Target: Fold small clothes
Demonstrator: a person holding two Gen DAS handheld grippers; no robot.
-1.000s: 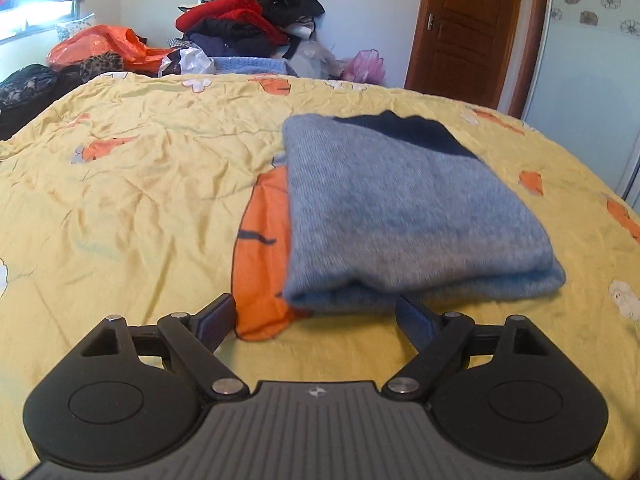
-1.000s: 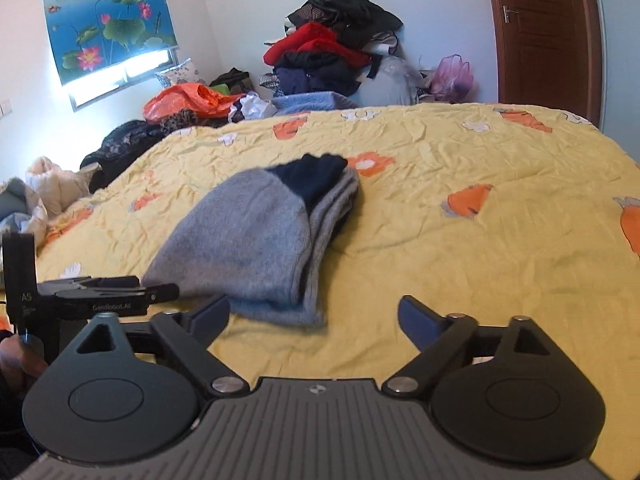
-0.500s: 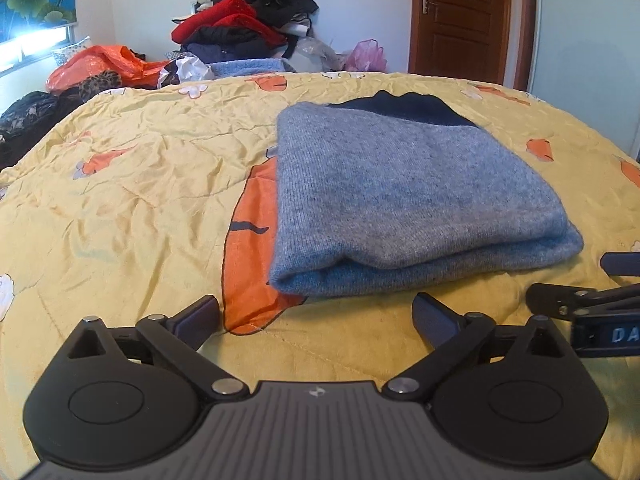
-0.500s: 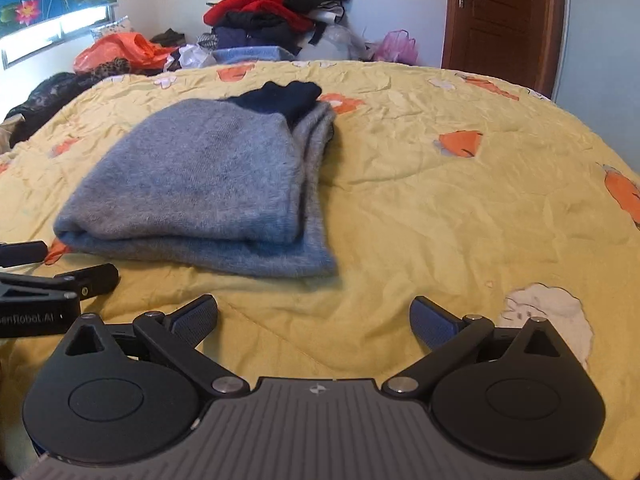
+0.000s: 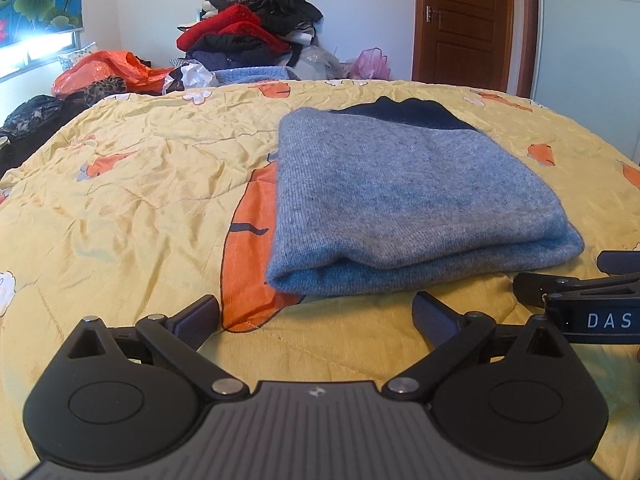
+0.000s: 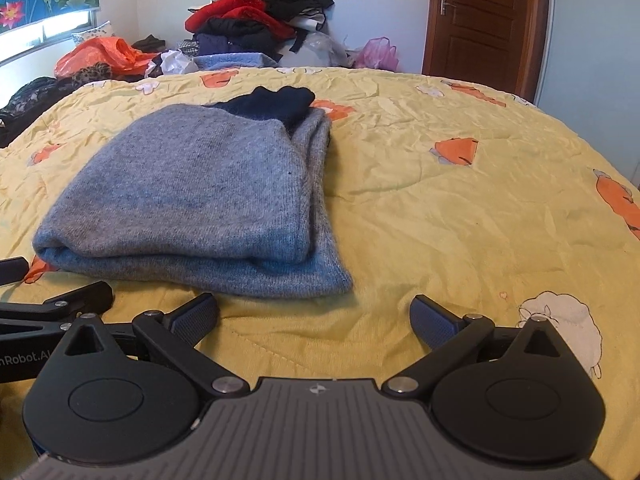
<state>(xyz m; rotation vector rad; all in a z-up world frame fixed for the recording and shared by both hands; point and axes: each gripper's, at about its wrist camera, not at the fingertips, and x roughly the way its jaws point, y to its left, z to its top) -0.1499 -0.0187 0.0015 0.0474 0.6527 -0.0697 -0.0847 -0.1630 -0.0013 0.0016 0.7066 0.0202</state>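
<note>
Left gripper [image 5: 316, 316] spread, right gripper [image 6: 314, 318] spread, folded grey sweater [image 5: 404, 200], navy part mostly hidden

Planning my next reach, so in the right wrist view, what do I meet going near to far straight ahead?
right gripper, open, over the yellow quilt → folded grey sweater → its dark navy part → light blue folded cloth at the bed's far edge → pile of red and black clothes against the wall.

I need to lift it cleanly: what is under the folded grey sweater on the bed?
The grey sweater lies on the yellow quilt, over part of an orange carrot print. A dark navy part shows at its far end. Anything between its layers is hidden.
</note>
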